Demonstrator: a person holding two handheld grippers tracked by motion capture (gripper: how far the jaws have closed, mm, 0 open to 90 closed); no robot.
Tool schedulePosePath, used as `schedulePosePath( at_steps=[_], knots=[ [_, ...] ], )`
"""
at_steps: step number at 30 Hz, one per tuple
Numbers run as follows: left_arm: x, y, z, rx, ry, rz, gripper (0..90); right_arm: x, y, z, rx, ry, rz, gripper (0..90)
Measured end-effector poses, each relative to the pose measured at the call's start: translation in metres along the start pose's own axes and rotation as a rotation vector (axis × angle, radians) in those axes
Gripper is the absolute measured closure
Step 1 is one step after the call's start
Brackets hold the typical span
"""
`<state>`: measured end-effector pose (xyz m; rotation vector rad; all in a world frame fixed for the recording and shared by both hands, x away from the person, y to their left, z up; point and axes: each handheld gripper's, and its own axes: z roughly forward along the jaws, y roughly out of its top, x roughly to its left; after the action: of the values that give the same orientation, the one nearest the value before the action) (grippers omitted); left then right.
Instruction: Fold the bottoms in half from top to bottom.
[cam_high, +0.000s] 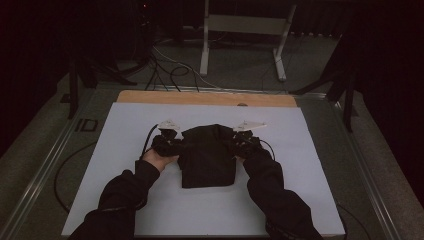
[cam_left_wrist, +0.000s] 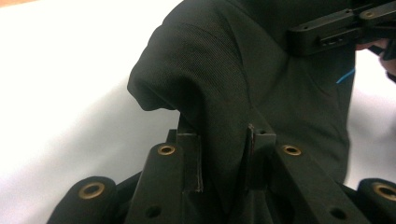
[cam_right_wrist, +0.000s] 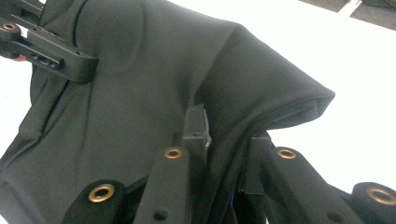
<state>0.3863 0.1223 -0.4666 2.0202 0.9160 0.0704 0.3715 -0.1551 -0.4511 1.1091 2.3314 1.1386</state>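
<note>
I am looking down my left gripper (cam_left_wrist: 224, 158) first. Its two jaws are pinching a fold of the black cloth (cam_left_wrist: 243, 84). The fold is sitting right between the fingers (cam_left_wrist: 189, 158), and the pads are pressing on it from both sides. Just past the fingers the cloth is bunching up into a rounded hump. Farther off, past that hump, my right gripper (cam_left_wrist: 336, 30) is reaching in on the far edge of the same cloth.

My right gripper (cam_right_wrist: 224, 154) is doing the same job. Its jaws are squeezing a thick fold of the cloth (cam_right_wrist: 154, 79), and the cloth is running up between the fingers (cam_right_wrist: 195, 128) and spreading out beyond them. To one side of the fingers the cloth is ending in a folded corner over the white sheet (cam_right_wrist: 355, 60). Far past the fingers my left gripper (cam_right_wrist: 51, 51) is biting the other side.

From above, I am seeing my left gripper (cam_high: 170, 140) and right gripper (cam_high: 245, 139) on the two sides of the cloth (cam_high: 207, 155). The cloth is lying between them on the white sheet (cam_high: 130, 125), and its near part is trailing back toward my sleeves (cam_high: 125, 192). Beyond the fingers the sheet is reaching to the table's wooden edge (cam_high: 200, 97).
</note>
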Motion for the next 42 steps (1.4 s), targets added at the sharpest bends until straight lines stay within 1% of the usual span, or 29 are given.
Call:
schedulePosePath(
  at_steps=[1,7,10,13,15,16,18,20,25,27,29,31,37,42],
  knots=[
    [0.003,0.001,0.003,0.004,0.01,0.004,74.0,-0.001,0.001,0.002,0.005,-0.006,-0.004,77.1],
    [0.013,0.001,0.013,0.023,0.012,-0.025,73.7,-0.008,0.002,0.016,0.03,-0.014,0.002,77.0],
    [0.016,0.002,0.018,0.035,0.017,-0.035,73.7,-0.011,0.001,0.023,0.034,-0.015,0.016,76.9],
    [0.02,0.003,0.022,0.046,0.025,-0.046,73.4,-0.015,0.0,0.03,0.038,-0.019,0.009,76.8],
    [0.022,0.003,0.025,0.053,0.032,-0.056,73.3,-0.017,0.0,0.034,0.042,-0.025,0.016,76.7],
    [0.024,0.003,0.026,0.053,0.037,-0.052,73.2,-0.017,0.001,0.037,0.044,-0.026,0.016,76.7],
    [0.026,0.003,0.028,0.055,0.038,-0.068,72.9,-0.019,0.001,0.04,0.045,-0.031,0.013,76.6],
    [0.029,0.003,0.03,0.061,0.05,-0.074,72.6,-0.02,0.001,0.043,0.044,-0.03,0.018,76.4],
    [0.032,0.003,0.034,0.069,0.072,-0.075,71.1,-0.021,-0.002,0.05,0.051,-0.04,0.034,76.3],
    [0.032,0.003,0.036,0.077,0.081,-0.064,70.6,-0.022,-0.003,0.052,0.055,-0.046,0.035,76.2],
    [0.033,0.004,0.038,0.08,0.083,-0.071,69.9,-0.023,-0.003,0.053,0.059,-0.047,0.042,76.1],
    [0.035,0.005,0.04,0.087,0.088,-0.077,69.4,-0.024,-0.003,0.056,0.071,-0.055,0.035,75.9],
    [0.038,0.007,0.048,0.119,0.105,-0.067,68.7,-0.026,-0.004,0.063,0.087,-0.063,0.042,75.2],
    [0.04,0.007,0.052,0.124,0.107,-0.067,67.1,-0.029,-0.007,0.067,0.099,-0.067,0.051,74.1]
  ],
)
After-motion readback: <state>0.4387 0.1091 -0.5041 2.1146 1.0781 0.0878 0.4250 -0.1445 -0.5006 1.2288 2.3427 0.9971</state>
